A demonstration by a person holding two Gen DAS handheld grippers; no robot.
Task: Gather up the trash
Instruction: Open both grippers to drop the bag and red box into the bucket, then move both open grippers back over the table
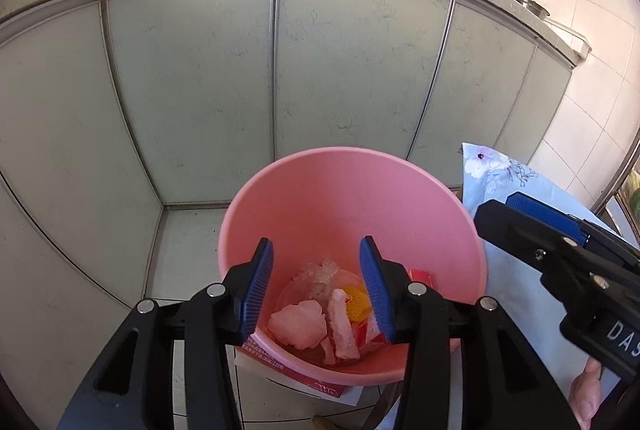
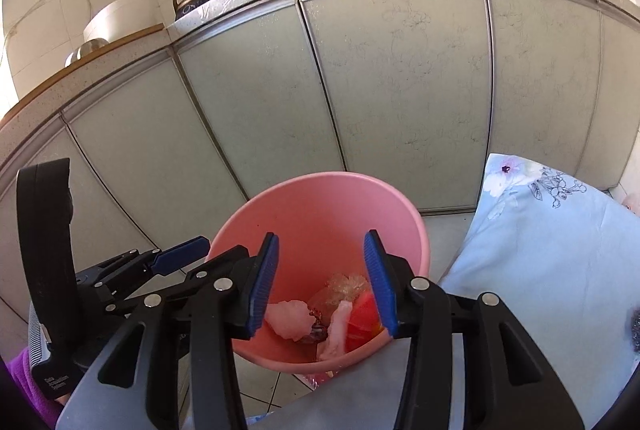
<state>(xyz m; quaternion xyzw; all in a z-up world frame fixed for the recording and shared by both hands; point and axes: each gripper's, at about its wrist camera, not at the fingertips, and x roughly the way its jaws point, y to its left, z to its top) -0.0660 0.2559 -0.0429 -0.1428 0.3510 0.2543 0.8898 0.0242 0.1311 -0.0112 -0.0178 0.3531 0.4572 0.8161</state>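
Left gripper (image 1: 316, 294): my blue-padded jaws stood apart, nothing between the pads.
Right gripper (image 2: 320, 282): my jaws were parted too, gripping nothing.
Round pink plastic bucket (image 1: 340, 190): sat on the floor just below and ahead of both grippers.
Trash: crumpled pale pink tissue wads (image 1: 298, 322), clear crinkled wrap (image 1: 318, 276) and a yellow scrap (image 1: 358, 304) lay at the bucket's bottom.
Pale blue floral cloth (image 2: 552, 262): lay right of my right gripper.

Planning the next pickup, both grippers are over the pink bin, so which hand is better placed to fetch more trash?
Right, probably. Both the left gripper and right gripper hang open and empty over the pink bin, but the right sits beside the floral cloth.
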